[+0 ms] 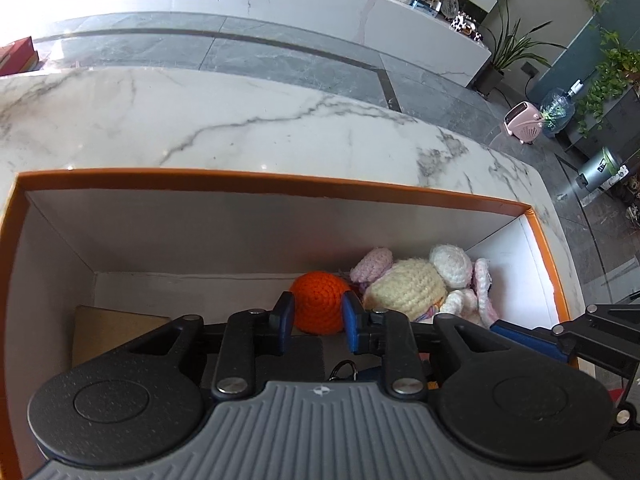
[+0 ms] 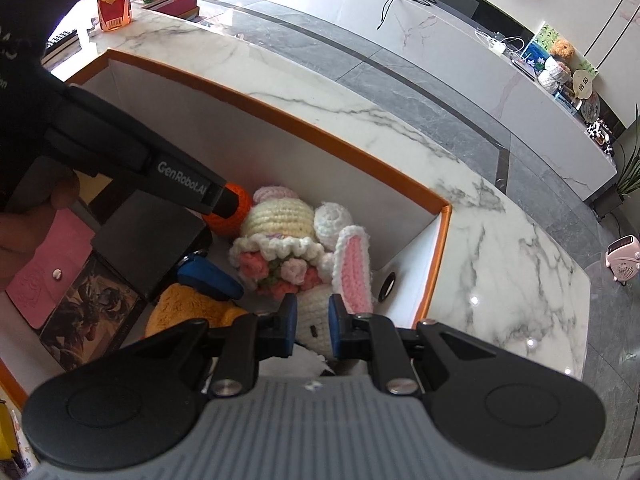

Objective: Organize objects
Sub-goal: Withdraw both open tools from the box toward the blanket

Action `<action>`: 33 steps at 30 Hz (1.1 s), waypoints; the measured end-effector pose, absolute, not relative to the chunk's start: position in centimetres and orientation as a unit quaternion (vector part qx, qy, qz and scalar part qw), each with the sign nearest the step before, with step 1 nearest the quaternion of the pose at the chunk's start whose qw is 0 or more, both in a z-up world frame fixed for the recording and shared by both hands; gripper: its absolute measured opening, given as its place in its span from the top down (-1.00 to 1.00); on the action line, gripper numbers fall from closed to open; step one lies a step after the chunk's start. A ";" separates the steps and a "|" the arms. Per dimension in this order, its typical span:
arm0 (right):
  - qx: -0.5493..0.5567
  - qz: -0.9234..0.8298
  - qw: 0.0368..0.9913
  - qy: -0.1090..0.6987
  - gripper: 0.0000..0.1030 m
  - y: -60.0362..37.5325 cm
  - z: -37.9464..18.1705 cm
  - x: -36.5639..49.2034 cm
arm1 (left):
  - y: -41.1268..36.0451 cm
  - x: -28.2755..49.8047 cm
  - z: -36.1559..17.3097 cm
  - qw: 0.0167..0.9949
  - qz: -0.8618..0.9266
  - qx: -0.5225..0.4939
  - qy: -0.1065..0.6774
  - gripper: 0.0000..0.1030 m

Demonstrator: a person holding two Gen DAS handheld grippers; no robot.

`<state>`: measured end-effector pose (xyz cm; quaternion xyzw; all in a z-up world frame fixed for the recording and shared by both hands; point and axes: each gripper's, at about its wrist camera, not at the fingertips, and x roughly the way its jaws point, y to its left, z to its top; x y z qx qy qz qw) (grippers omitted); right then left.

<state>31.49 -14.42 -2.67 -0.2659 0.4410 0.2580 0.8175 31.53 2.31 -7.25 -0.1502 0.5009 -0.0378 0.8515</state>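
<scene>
**Two grippers down in the orange-rimmed box of toys**

Nearest the left wrist camera is the left gripper (image 1: 316,316), lowered into the box (image 1: 280,182), with an orange crocheted ball (image 1: 318,300) sitting between its blue pads. The pads stand at the ball's two sides; whether they actually press on it cannot be told from this view. In the right wrist view the same gripper reaches in from the left, its tip against the ball, a person's hand (image 2: 24,232) wrapped around its handle.

The right gripper (image 2: 313,320) is pinched on the white crocheted bunny (image 2: 316,320) at the near right end of the box, its pads pressed into the soft white body. The bunny's pink-lined ear (image 2: 354,268) stands up just beyond the pads.

Behind the bunny lies a cream crocheted hat (image 2: 280,216) with a ruffled brim and a band of knitted flowers (image 2: 280,272), touching the orange ball on its left. To the left of these, on the box floor, lie a blue pouch (image 2: 210,278), a yellow plush piece (image 2: 188,312), a black case (image 2: 148,240), a printed card box (image 2: 88,312) and a pink snap wallet (image 2: 48,268).

The box stands on a white marble counter (image 1: 240,120), with grey tiled floor beyond.
</scene>
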 end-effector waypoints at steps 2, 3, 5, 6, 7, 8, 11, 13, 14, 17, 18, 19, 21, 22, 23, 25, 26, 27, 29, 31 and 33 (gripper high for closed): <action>-0.263 0.258 0.821 0.437 0.69 -14.6 -2.2 31.0 | 2.4 30.9 -6.4 0.856 -0.039 -0.142 0.495 0.43; -0.260 0.259 0.822 0.435 0.69 -14.7 -1.9 30.8 | 2.4 30.4 -6.0 0.859 -0.042 -0.138 0.491 0.43; -0.247 0.259 0.827 0.434 0.69 -15.0 -1.3 30.2 | 2.2 29.4 -4.8 0.865 -0.051 -0.127 0.483 0.43; -0.239 0.258 0.829 0.434 0.69 -15.1 -1.0 29.9 | 1.9 28.7 -4.1 0.869 -0.057 -0.119 0.477 0.43; -0.232 0.258 0.833 0.432 0.69 -15.2 -0.7 29.4 | 1.7 28.0 -3.4 0.873 -0.065 -0.110 0.471 0.43; -0.223 0.258 0.836 0.429 0.69 -15.4 -0.3 28.9 | 1.4 27.3 -2.8 0.876 -0.072 -0.102 0.465 0.43; -0.197 0.255 0.850 0.416 0.69 -15.8 0.8 27.0 | 0.5 24.8 -0.8 0.886 -0.094 -0.077 0.448 0.43; -0.180 0.252 0.860 0.405 0.68 -16.2 1.7 25.4 | 0.0 23.0 0.2 0.891 -0.106 -0.065 0.437 0.43; -0.171 0.250 0.866 0.398 0.68 -16.4 2.1 24.5 | -0.1 22.0 0.6 0.893 -0.112 -0.060 0.432 0.43; -0.153 0.246 0.880 0.376 0.67 -17.3 3.3 21.4 | -0.6 19.3 1.6 0.898 -0.122 -0.051 0.420 0.43; -0.148 0.244 0.884 0.370 0.66 -17.6 3.7 20.4 | -0.7 18.6 1.8 0.898 -0.125 -0.050 0.418 0.43; -0.145 0.243 0.888 0.364 0.65 -17.9 4.0 19.4 | -0.8 17.7 2.0 0.898 -0.128 -0.049 0.417 0.43; -0.136 0.245 0.891 0.357 0.62 -18.5 4.3 17.4 | -1.0 16.2 2.2 0.899 -0.132 -0.045 0.416 0.43; -0.132 0.246 0.891 0.357 0.61 -18.8 4.4 16.5 | -1.0 15.0 2.2 0.899 -0.132 -0.043 0.416 0.43; -0.127 0.248 0.891 0.359 0.61 -19.0 4.3 15.6 | -1.0 14.3 2.1 0.898 -0.132 -0.041 0.417 0.43; -0.121 0.250 0.889 0.365 0.58 -19.3 3.9 14.0 | -1.3 13.0 1.7 0.895 -0.133 -0.033 0.424 0.43; -0.122 0.248 0.888 0.368 0.58 -19.4 3.4 13.2 | -1.2 12.2 1.4 0.894 -0.132 -0.030 0.427 0.43; -0.123 0.247 0.887 0.371 0.56 -19.4 3.0 12.5 | -1.3 11.6 1.2 0.893 -0.129 -0.026 0.430 0.43; -0.120 0.245 0.882 0.384 0.55 -19.5 1.8 11.3 | -1.5 10.5 0.7 0.891 -0.123 -0.019 0.437 0.43; -0.117 0.242 0.878 0.397 0.55 -19.6 0.6 10.1 | -1.4 9.4 0.1 0.887 -0.116 -0.015 0.446 0.43; -0.117 0.237 0.873 0.409 0.55 -19.6 -0.5 9.1 | -1.6 8.5 -0.6 0.883 -0.112 -0.006 0.455 0.43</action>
